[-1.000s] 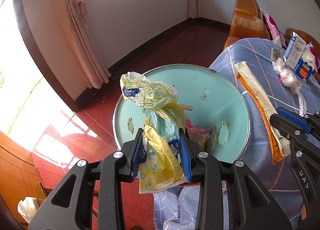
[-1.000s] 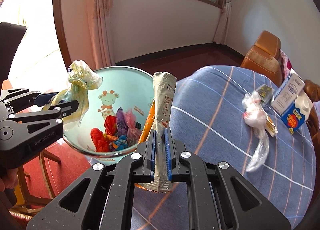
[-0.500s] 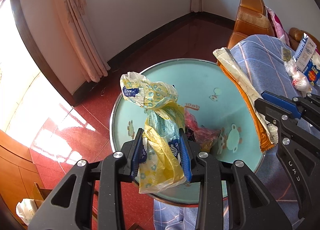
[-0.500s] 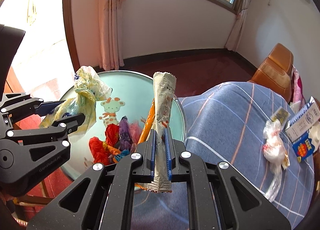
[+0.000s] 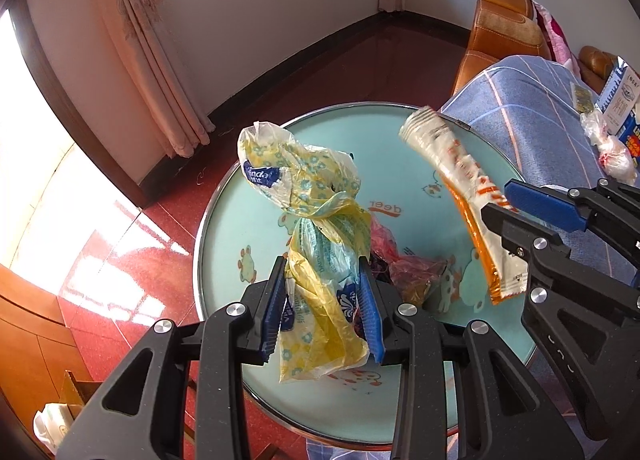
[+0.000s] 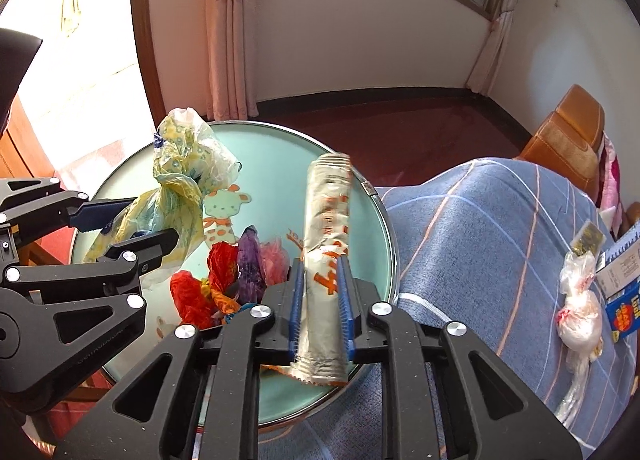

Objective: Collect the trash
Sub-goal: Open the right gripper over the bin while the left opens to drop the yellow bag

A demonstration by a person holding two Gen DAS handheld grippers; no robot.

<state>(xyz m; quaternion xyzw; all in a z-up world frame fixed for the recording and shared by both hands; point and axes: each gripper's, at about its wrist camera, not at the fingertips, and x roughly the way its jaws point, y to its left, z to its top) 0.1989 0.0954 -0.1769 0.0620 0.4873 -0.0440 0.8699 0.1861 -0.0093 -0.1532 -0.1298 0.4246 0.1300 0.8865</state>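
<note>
My left gripper (image 5: 323,308) is shut on a knotted yellow plastic bag (image 5: 316,244) and holds it above the round mint-green basin (image 5: 448,139). My right gripper (image 6: 322,304) holds a long white and orange snack wrapper (image 6: 326,236) between its pads, jaws a little apart, over the basin's right side (image 6: 280,147). Crumpled red, purple and pink wrappers (image 6: 228,280) lie in the basin. The right gripper with the wrapper (image 5: 460,195) also shows in the left wrist view, and the left gripper with the bag (image 6: 180,183) shows in the right wrist view.
A table with a blue checked cloth (image 6: 500,227) lies to the right. On it are a knotted clear bag (image 6: 580,312), a small dark packet (image 6: 586,236) and a blue and white carton (image 6: 624,280). An orange chair (image 6: 568,139) stands beyond. Red floor surrounds the basin.
Both grippers have moved left from the table to over the basin, carrying the bag and the wrapper. The right jaws have opened slightly around the wrapper.
</note>
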